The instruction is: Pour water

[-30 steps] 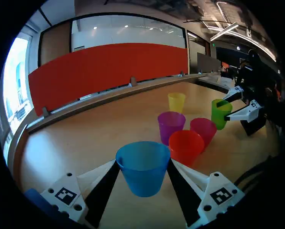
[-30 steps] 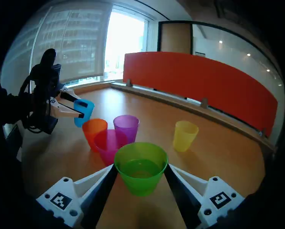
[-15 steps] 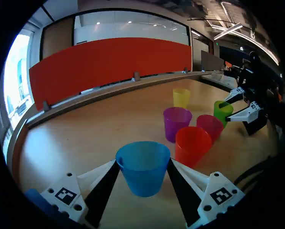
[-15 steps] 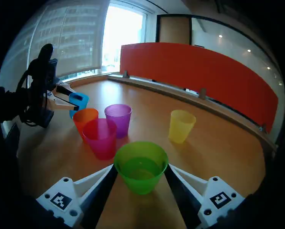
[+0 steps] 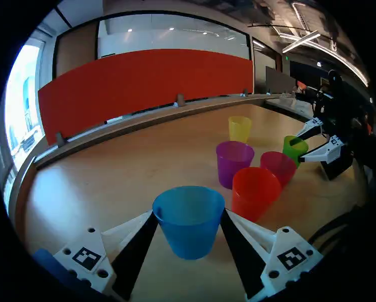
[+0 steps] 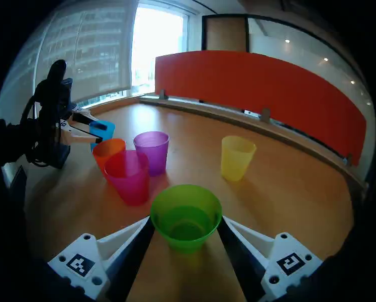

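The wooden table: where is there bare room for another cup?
Bare table between the purple cup and yellow cup, and from the yellow cup toward the red partition. The pink cup and orange cup crowd the purple one.

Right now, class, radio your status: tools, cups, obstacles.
Left tool shut on blue cup. Right tool shut on green cup, water inside. Orange cup, pink cup, purple cup between them.

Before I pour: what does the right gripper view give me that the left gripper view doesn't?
Right gripper view: a look down into the green cup, with water low inside, and the bright window. Left gripper view: the blue cup held close up, and the ceiling light strip. Both: the purple cup, pink cup, orange cup and yellow cup standing on the wooden table, and the red partition.
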### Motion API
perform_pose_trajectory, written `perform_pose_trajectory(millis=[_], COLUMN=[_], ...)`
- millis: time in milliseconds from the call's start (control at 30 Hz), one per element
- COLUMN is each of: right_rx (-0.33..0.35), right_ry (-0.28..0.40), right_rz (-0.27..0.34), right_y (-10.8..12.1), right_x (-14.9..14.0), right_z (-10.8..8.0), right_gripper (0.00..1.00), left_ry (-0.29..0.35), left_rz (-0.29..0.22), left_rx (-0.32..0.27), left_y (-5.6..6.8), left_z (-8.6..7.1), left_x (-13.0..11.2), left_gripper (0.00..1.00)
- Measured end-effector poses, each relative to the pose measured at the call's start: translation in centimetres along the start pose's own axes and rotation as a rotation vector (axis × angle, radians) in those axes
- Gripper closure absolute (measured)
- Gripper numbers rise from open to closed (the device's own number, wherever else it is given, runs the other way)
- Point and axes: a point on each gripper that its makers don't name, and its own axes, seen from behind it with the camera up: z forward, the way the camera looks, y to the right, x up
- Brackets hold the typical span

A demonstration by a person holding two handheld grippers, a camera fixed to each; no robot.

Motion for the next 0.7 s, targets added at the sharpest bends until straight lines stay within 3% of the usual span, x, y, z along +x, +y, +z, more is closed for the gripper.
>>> perform_pose_trajectory(millis=[700], right_rx=[-0.024], right_ry=[-0.008], right_rz=[0.006], right_y=[0.3], right_x=[-0.1], right_z=[-0.5], right_gripper=[0.05], left_ry=[-0.015], left_rz=[-0.012], left_rx=[-0.01], left_y=[0.4], left_z=[0.1], left_x=[-1.0], left_gripper=[0.15])
